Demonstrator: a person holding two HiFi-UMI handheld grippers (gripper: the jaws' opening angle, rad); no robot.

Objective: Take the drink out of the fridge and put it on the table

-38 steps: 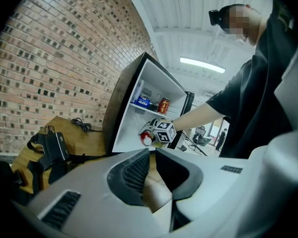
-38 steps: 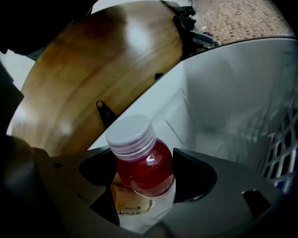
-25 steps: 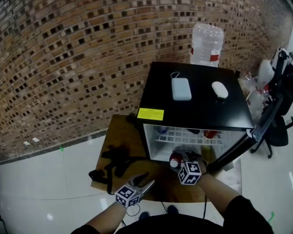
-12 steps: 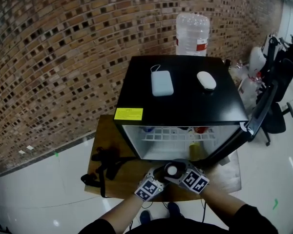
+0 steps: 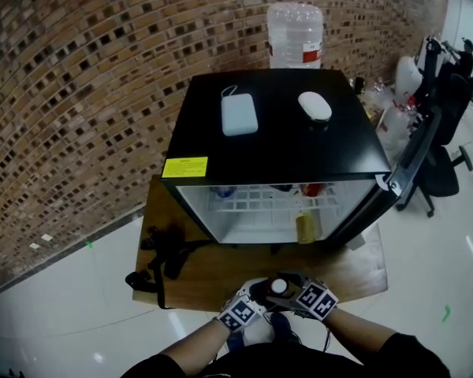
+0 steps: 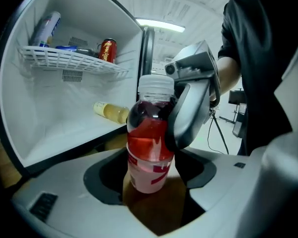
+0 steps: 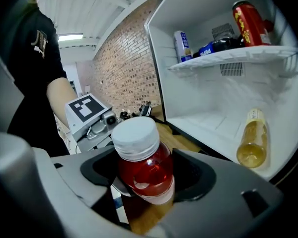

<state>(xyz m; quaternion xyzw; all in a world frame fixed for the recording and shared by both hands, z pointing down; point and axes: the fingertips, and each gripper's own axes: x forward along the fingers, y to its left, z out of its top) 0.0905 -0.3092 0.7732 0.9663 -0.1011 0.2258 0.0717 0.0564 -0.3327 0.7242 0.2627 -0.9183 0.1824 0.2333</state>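
A red drink bottle (image 5: 278, 287) with a white cap hangs above the near edge of the wooden table (image 5: 213, 270), in front of the open fridge (image 5: 284, 144). My right gripper (image 5: 292, 291) is shut on this bottle (image 7: 141, 165); in the left gripper view one of its fingers (image 6: 188, 115) lies against the bottle's side. My left gripper (image 5: 260, 296) has come in from the left. Its jaws have just been opening and now stand wide on either side of the bottle (image 6: 148, 148), with a gap on each side.
The fridge door (image 5: 410, 172) swings out to the right. Inside, a yellow bottle (image 5: 307, 227) lies on the floor and cans (image 5: 315, 189) sit on the shelf. A power bank (image 5: 239, 115) and a mouse (image 5: 314, 105) lie on top. Black cables (image 5: 162, 250) cover the table's left.
The right gripper has carried the bottle from the fridge opening back to the table's near edge. The left gripper has swung in from the left to meet it.
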